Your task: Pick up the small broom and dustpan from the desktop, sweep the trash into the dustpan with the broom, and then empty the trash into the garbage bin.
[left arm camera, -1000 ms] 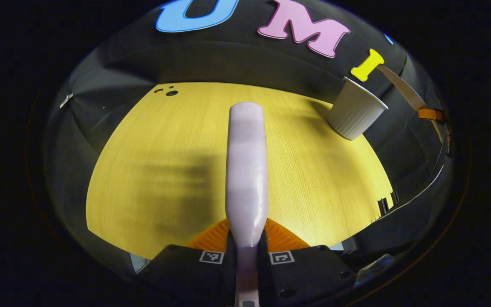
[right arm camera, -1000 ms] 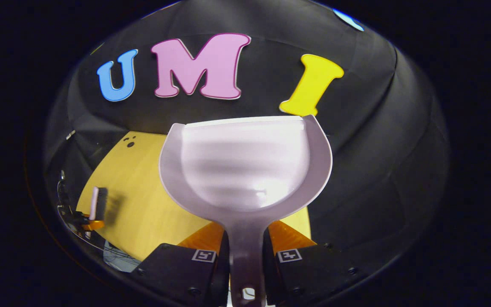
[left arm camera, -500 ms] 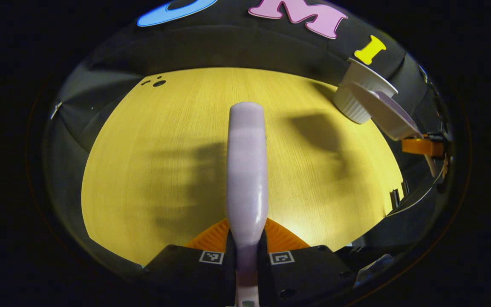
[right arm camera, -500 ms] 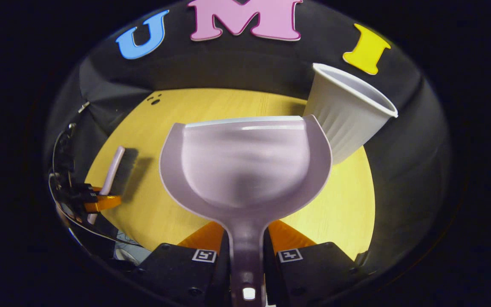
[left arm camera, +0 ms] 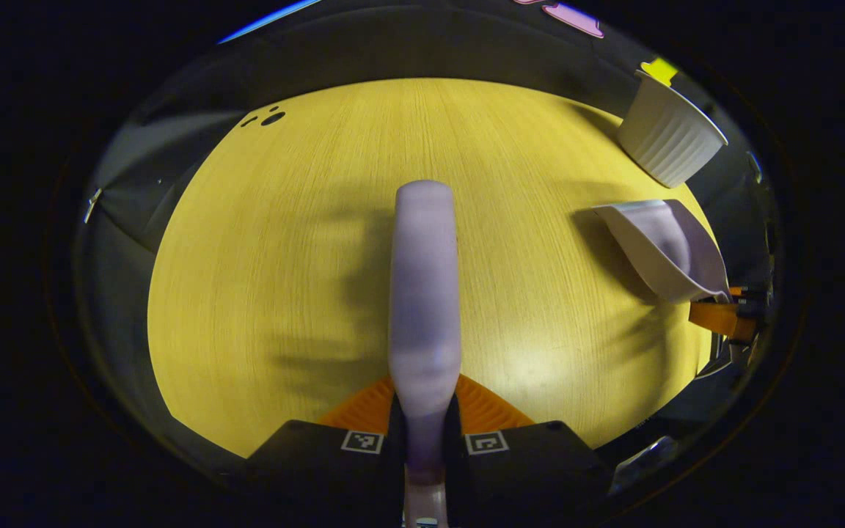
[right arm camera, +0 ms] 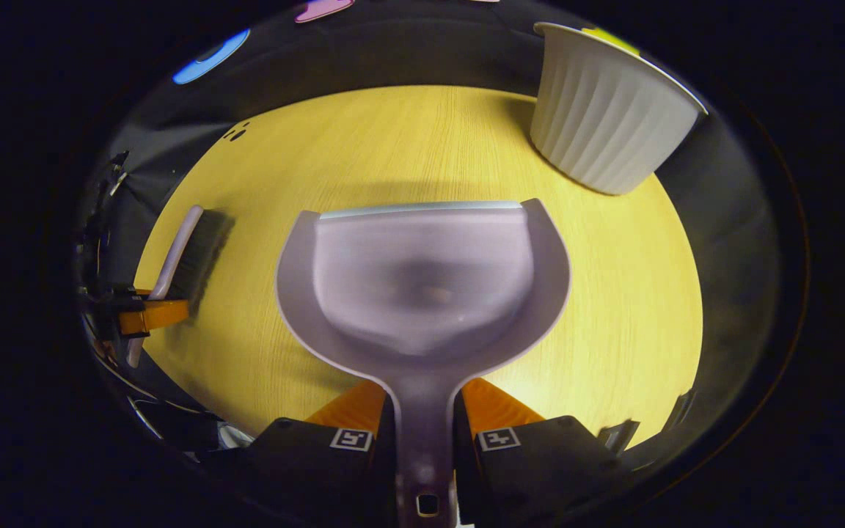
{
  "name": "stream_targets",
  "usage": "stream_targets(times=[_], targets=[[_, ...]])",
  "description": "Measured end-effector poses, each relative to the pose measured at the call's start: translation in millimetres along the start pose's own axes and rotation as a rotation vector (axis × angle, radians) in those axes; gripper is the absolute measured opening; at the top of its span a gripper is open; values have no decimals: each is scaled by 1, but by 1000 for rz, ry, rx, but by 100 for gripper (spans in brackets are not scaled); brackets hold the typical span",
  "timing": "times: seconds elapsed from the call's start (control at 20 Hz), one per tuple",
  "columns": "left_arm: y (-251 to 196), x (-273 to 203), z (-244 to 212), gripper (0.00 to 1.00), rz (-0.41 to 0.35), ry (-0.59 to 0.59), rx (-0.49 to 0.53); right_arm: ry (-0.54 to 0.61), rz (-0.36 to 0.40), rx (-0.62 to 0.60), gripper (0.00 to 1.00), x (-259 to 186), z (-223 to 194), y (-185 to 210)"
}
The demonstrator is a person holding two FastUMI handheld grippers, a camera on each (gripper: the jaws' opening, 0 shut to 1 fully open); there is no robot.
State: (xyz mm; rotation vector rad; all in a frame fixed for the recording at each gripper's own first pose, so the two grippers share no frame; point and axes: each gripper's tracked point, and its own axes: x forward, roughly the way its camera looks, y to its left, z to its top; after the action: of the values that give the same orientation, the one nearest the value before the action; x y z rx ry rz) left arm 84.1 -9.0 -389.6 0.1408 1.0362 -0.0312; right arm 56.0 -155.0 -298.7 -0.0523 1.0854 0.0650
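Note:
My left gripper (left arm camera: 425,422) is shut on the handle of the small pale lilac broom (left arm camera: 424,293), which points away over the yellow desktop (left arm camera: 283,242). In the right gripper view the same broom (right arm camera: 184,253) shows its dark bristles at the left, held by the left gripper (right arm camera: 145,315). My right gripper (right arm camera: 424,425) is shut on the handle of the pale lilac dustpan (right arm camera: 422,286), whose scoop looks empty and hovers low over the desktop (right arm camera: 613,293). The dustpan (left arm camera: 668,249) appears at the right of the left gripper view, held by the right gripper (left arm camera: 719,317). A white ribbed garbage bin (right arm camera: 606,125) (left arm camera: 668,139) stands at the far right.
A few small dark specks (left arm camera: 268,117) (right arm camera: 235,133) lie near the desktop's far left corner. Black cloth walls surround the desktop on all sides. The desktop's near edge runs just below both grippers.
Both grippers have tilted down toward the desktop. The dustpan has come away from above the bin and dropped low over the desktop; the bin now sits farther off at the right.

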Motion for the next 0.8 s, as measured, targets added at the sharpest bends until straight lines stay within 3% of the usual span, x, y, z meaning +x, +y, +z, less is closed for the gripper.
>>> stream_targets(times=[0.1,0.25,0.4,0.5,0.55,0.6,0.65,0.7,0.75,0.8], targets=[[0,3,-1,27,11,23,-15,9,-5,-14,34,1,-4,1],[-1,5,-3,28,22,26,-12,4,0,-11,40,6,-4,1],[-2,7,-5,29,46,41,-8,9,8,-10,39,7,-3,3],[-7,4,-8,33,38,34,-33,-7,5,5,41,9,4,2],[-10,2,-8,47,25,23,-44,-10,18,13,39,9,2,5],[-12,-2,-7,46,18,9,-48,-21,28,20,49,6,4,8],[-11,-8,-7,65,10,-7,-48,-34,34,29,67,3,6,9],[-11,-14,-8,77,11,-26,-44,-50,35,37,77,1,7,9],[-6,-19,-9,88,32,-50,-32,-65,35,49,100,-6,11,10],[0,-32,-7,99,57,-73,-20,-85,33,57,100,-14,14,11]])
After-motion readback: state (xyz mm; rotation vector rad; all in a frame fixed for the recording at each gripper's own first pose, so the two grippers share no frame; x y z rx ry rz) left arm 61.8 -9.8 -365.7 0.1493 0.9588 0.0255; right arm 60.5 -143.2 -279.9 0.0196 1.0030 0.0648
